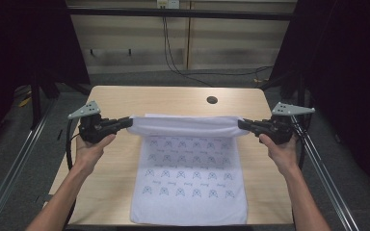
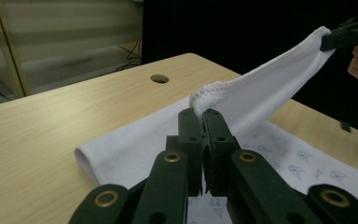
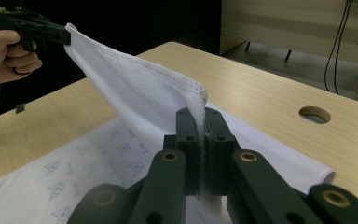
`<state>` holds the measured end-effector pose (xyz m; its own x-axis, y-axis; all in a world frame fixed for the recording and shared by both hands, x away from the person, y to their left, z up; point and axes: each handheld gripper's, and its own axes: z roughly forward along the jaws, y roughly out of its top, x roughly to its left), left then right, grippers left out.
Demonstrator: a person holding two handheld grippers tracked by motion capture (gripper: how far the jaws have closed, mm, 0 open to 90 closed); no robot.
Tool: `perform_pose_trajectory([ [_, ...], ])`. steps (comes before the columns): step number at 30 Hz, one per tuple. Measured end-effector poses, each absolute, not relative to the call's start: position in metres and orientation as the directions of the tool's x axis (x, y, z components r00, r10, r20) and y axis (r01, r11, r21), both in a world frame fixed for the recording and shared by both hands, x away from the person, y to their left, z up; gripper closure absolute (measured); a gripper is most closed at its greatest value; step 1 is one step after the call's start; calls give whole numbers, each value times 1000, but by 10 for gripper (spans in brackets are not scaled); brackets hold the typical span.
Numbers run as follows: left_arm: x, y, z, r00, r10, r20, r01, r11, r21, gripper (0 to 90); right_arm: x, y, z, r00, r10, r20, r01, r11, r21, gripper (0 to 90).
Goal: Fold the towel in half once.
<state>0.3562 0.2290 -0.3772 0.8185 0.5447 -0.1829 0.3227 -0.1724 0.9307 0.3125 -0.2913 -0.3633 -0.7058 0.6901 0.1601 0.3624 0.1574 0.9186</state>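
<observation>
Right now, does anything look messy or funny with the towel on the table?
Nothing stands out. The left tongs and right tongs each pinch a far corner of the white towel, lifting that edge evenly. The rest lies flat and fairly square on the table, with no spill or tear showing.

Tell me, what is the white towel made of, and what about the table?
The towel looks like soft woven cotton: it drapes limply, has stitched hems and a faint blue print. The table looks like pale wood-grain laminate or wood, smooth and matte; which one I can't tell.
</observation>
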Motion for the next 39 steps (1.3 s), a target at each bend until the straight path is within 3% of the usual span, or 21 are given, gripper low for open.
perform_pose_trajectory([
  [9, 325, 226, -338, 854, 504, -131, 237, -153, 959, 879, 288, -300, -334, -718, 686, 119, 297, 147, 943, 863],
  [14, 316, 226, -353, 855, 500, -136, 257, -182, 949, 878, 276, -301, -342, -730, 672, 125, 309, 162, 937, 863],
  [20, 298, 231, -391, 862, 475, -176, 317, -235, 919, 877, 246, -294, -378, -744, 654, 138, 384, 250, 889, 855],
  [23, 279, 231, -415, 871, 454, -186, 343, -293, 892, 876, 218, -290, -406, -748, 641, 171, 439, 286, 851, 844],
  [30, 253, 229, -454, 883, 409, -230, 389, -365, 846, 872, 194, -294, -457, -725, 640, 256, 553, 317, 771, 813],
  [39, 239, 230, -466, 920, 313, -237, 368, -476, 799, 864, 166, -293, -467, -747, 603, 279, 573, 373, 730, 721],
])
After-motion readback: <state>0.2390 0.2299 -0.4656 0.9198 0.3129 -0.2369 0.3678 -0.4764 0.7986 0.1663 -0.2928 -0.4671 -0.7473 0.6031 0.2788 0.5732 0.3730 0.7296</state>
